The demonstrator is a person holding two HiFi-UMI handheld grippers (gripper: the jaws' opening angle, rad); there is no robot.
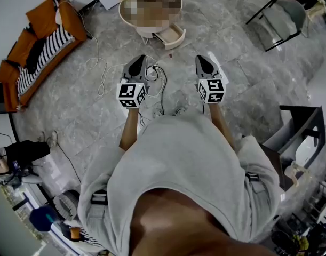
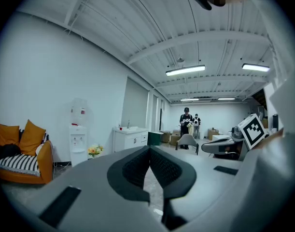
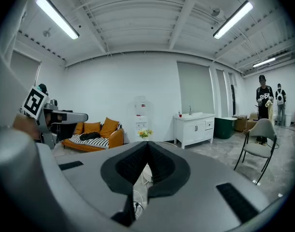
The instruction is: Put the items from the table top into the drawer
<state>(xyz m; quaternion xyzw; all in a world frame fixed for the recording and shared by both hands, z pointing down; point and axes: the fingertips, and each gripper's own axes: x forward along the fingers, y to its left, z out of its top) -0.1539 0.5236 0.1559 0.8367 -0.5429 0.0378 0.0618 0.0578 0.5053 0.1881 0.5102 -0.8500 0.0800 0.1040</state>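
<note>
The person is holding the left gripper (image 1: 136, 61) and right gripper (image 1: 204, 60) side by side, jaws closed on nothing, facing the far table (image 1: 123, 18) and its open drawer (image 1: 173, 36).

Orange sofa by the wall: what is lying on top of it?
A black-and-white striped cover, two orange cushions and a dark bundle of cloth. What lies under the bundle is hidden.
</note>
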